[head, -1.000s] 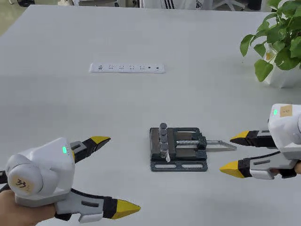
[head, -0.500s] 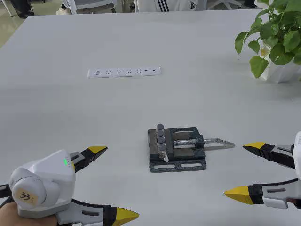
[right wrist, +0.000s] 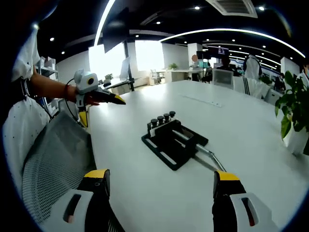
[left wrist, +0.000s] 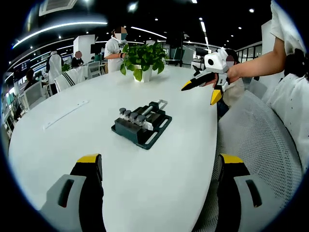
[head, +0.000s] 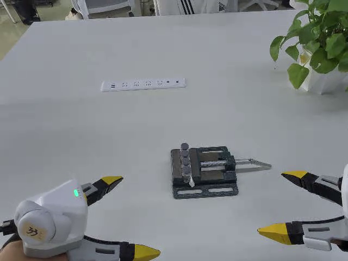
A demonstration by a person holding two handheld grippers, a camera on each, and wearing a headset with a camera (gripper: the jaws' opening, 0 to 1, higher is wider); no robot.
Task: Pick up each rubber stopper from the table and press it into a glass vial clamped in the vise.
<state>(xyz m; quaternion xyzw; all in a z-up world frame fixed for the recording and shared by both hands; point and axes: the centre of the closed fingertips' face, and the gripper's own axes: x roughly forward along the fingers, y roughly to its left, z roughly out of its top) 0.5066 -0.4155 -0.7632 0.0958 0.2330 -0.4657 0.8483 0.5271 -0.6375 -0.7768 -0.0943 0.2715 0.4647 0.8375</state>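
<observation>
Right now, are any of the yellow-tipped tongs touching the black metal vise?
No, the yellow-tipped left tongs and yellow-tipped right tongs hover open on either side of the black metal vise, clear of it.

A white power strip [head: 143,84] lies flat on the pale grey tabletop [head: 70,130], toward the far left, its long side roughly parallel to the far edge. A leafy green plant [head: 321,32] in a white pot [head: 326,82] stands at the far right corner. Chairs [head: 103,6] sit beyond the far edge. A mesh chair seat [right wrist: 55,154] is by the near edge, and people [left wrist: 116,48] stand in the room behind the plant.
</observation>
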